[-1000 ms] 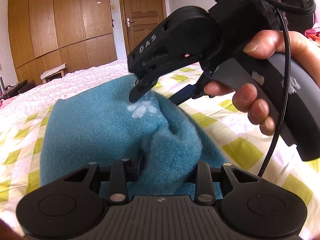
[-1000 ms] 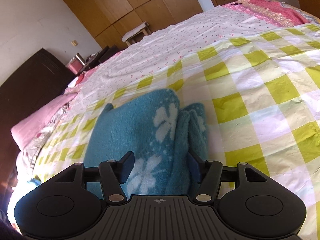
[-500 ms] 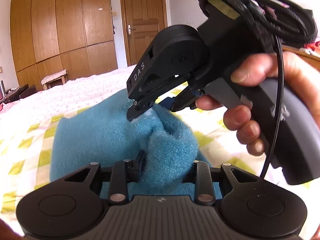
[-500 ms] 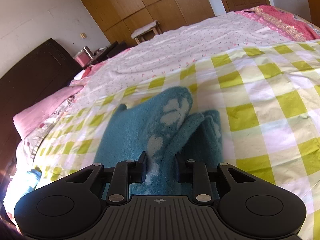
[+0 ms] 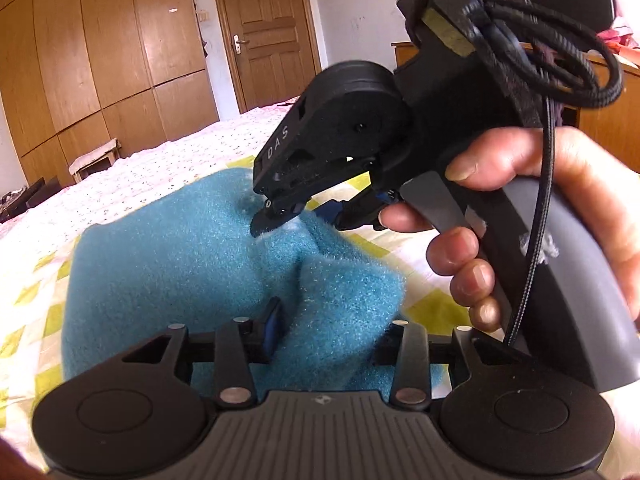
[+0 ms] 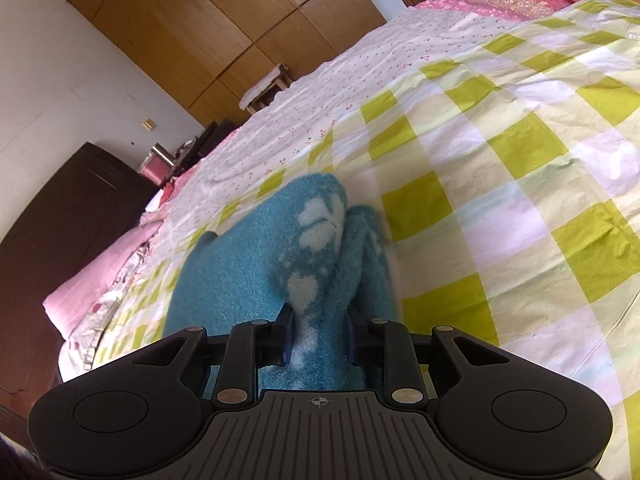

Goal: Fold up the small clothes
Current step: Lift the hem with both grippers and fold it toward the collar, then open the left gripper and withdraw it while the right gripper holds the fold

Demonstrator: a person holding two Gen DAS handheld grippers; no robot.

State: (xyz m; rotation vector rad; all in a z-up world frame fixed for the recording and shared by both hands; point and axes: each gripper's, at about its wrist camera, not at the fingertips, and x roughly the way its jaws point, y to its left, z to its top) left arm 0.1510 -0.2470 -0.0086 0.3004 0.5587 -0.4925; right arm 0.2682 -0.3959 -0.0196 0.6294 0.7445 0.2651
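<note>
The fuzzy teal fleece garment with white flowers [image 6: 256,276] lay bunched on the yellow-checked bedsheet [image 6: 500,184]. Right gripper [image 6: 318,334] was clamped onto a raised fold; left gripper [image 5: 328,330] was loosening, fabric between its fingers.

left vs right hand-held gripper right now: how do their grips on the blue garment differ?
The left hand-held gripper has its jaws spread around a thick fold of the blue garment and they are opening; the right hand-held gripper is pinched narrow on a thinner ridge. The left takes plain blue pile, the right a patch with white flowers. Both have the same garment between their fingers, over the checked bedsheet.
</note>
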